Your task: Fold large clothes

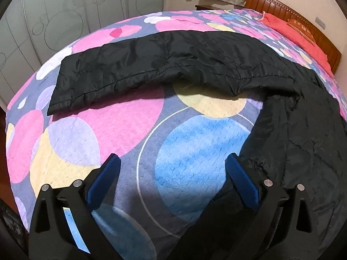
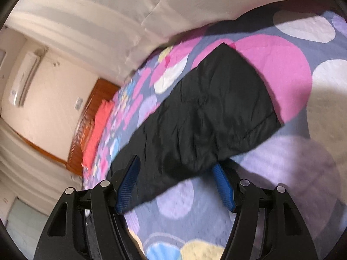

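While the black padded garment (image 1: 164, 65) lay spread across the bed, one long section of it stretched flat across the far part of the bedspread (image 1: 108, 125), and the rest bent round and ran down the right-hand side of the left wrist view toward the camera. Its shiny quilted cloth looked thick and soft, likely to slump rather than hold a crease. No fold appeared finished; judging by how it lay, the work stood at an early step, with a grip on the cloth being sought.

From the right wrist view, the right gripper (image 2: 175, 169) had its jaws spread either side of a hanging lobe of the garment's near edge. The picture was blurred, and its blue pads (image 2: 128, 182) did not seem to press on the cloth, though one tip was half hidden behind it. The left gripper (image 1: 173, 162) stood wide apart over bare bedspread, its right finger just beside the garment's near portion and holding nothing.

The next move would probably call for the right jaws to close on that edge, and for the left to shift onto the cloth beside it, so both could lift together.

Beyond lay a red pillow (image 1: 299, 34), the wooden headboard (image 1: 303, 15) and pale wardrobe doors (image 1: 54, 15).
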Tool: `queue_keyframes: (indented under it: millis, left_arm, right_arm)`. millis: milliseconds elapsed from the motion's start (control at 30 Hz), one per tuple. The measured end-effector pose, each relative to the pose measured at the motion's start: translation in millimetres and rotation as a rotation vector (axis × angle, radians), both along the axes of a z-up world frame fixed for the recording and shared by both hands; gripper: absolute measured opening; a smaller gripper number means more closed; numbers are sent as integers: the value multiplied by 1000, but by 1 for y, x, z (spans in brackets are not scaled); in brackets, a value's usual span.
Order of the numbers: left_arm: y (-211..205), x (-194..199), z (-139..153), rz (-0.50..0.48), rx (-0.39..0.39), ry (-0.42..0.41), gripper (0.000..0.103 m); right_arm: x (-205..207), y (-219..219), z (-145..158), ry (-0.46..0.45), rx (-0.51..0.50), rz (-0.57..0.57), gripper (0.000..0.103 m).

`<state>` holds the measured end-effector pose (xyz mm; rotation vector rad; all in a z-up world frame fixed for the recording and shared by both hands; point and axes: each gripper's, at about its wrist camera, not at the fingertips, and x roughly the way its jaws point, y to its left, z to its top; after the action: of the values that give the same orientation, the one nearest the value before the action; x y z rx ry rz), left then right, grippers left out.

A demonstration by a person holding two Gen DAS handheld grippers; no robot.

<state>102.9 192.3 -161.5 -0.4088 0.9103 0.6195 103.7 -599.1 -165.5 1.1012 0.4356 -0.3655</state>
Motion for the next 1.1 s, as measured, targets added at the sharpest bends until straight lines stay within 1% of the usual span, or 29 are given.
queue_keyframes:
  millis: [33,67,100,133,167,267,367,467,500,633,667,700,767,867,967,1100]
  left_arm:
    - [-1,0,-1,0,8,0,99]
    - [-1,0,-1,1,11,1,99]
    - [-1,1,-2,1,12,0,99]
    - [-1,1,-2,0,11,1,99]
    - [-2,1,-2,1,10,3,99]
    - [-4,2,-1,1,13,11,100]
    - [-3,0,-1,3,4,18,100]
    - [-1,-3,-1,5,-9,12,100]
    - [-1,-4,-1,4,-12,9,100]
    - [1,-5,-2,-4,-14,7,100]
    - [0,-5,-2,-5,-13,9,100]
    - [1,-6,-2,-7,-13,13,100]
    - [1,-9,-1,-8,-17,9,100]
    - [1,-13,-3,-13,-15,-3,100]
    - [1,-14,-4,-13,-9,-7,100]
    - [1,-14,-4,-15,-13,-8,100]
  right_arm:
    - [1,-3,-1,-3,0,-9,63]
    - [3,-5,0,1,-4,-25,56]
    - [4,-6,0,18,-12,-39,52]
    - [5,-7,-1,24,-17,-45,42]
    - [5,-8,-2,34,-22,-54,30]
    - [6,-13,-2,44,-22,-68,17]
    - [10,-9,13,38,-62,-64,14]
    - [15,4,40,19,-157,-36,12]
    - [19,13,54,7,-200,-13,12]
    - [39,53,92,-28,-336,95,10]
    - [48,71,105,-37,-384,139,9]
    - [53,80,110,-43,-407,162,9]
    - [69,118,128,-66,-485,253,9]
    - [92,171,144,-100,-552,377,9]
    - [113,225,153,-129,-597,494,9]
    - [134,295,154,-159,-661,646,8]
